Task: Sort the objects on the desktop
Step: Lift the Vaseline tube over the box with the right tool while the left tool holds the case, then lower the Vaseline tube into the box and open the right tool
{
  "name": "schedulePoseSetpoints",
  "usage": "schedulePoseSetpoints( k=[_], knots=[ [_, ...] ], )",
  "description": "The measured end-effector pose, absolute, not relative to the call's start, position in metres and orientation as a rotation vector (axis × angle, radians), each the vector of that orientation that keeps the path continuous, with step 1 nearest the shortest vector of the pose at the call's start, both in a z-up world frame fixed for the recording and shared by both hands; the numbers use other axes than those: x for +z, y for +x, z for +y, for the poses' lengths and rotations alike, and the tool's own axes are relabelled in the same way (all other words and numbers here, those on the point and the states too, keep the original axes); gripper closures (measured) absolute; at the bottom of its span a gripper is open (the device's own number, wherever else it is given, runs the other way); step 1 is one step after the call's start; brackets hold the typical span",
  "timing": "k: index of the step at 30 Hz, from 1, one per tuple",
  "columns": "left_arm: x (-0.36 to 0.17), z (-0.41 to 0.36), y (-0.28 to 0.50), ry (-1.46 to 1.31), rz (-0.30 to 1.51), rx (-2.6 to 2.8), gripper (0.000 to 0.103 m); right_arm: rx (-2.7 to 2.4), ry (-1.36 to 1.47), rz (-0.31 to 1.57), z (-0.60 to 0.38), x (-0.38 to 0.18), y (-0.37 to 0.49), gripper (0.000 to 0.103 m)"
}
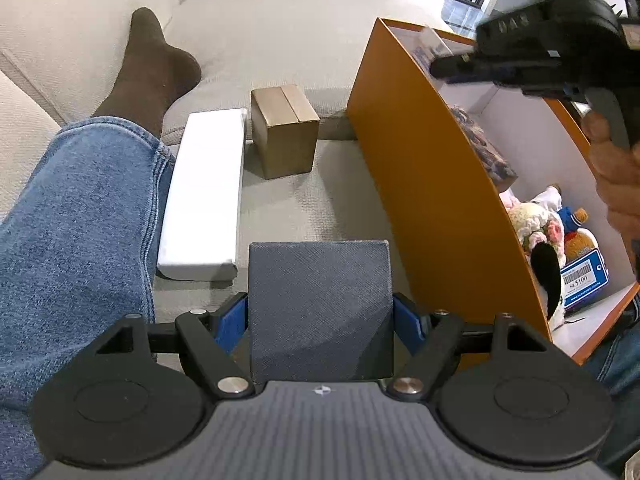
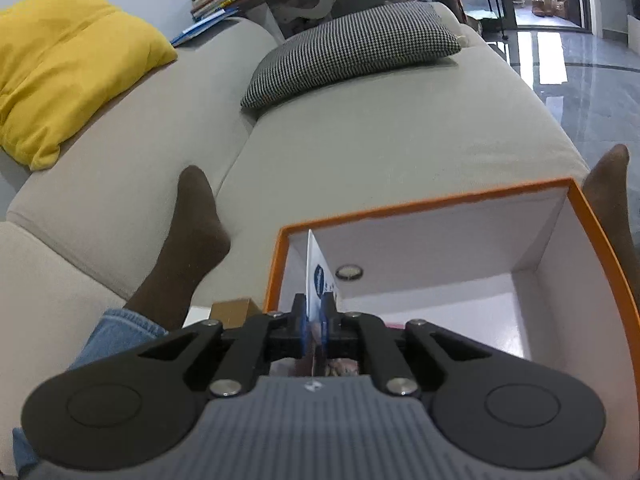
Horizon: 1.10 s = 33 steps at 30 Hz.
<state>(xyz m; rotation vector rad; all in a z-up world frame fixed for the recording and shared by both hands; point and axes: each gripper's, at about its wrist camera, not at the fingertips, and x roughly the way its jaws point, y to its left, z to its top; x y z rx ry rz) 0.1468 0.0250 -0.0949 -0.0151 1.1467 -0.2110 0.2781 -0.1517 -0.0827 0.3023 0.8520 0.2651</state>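
Observation:
My left gripper is shut on a dark grey textured box and holds it just above the beige sofa seat, left of the orange storage box. My right gripper is shut on a thin white-and-blue card packet, held on edge over the near left part of the orange box. The right gripper also shows in the left wrist view, above the box's far end. Plush toys and a blue price tag lie inside the box.
A long white box and a small brown cardboard box lie on the sofa ahead. The person's jeans leg and brown sock lie at the left. A houndstooth cushion and a yellow cushion are farther back.

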Motion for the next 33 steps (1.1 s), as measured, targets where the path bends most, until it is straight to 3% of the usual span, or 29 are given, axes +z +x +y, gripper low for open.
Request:
schedulePoseSetpoints(
  k=[6, 14, 24, 30, 33],
  knots=[
    [-0.093, 0.025, 0.146, -0.014, 1.139, -0.212, 0.015, 0.244, 0.347, 0.968, -0.158, -0.101, 0.272, 0.097],
    [-0.089, 0.026, 0.146, -0.014, 1.134, -0.212, 0.015, 0.267, 0.326, 0.917, -0.151, -0.098, 0.291, 0.097],
    [-0.069, 0.034, 0.159, -0.054, 1.078, -0.210, 0.015, 0.378, 0.232, 0.922, -0.138, -0.092, 0.307, 0.087],
    [-0.058, 0.034, 0.167, -0.066, 1.044, -0.214, 0.015, 0.419, 0.214, 0.934, -0.151, -0.084, 0.299, 0.072],
    [-0.053, 0.035, 0.166, -0.068, 1.031, -0.220, 0.015, 0.459, 0.176, 0.927, -0.162, -0.073, 0.286, 0.054]
  ],
)
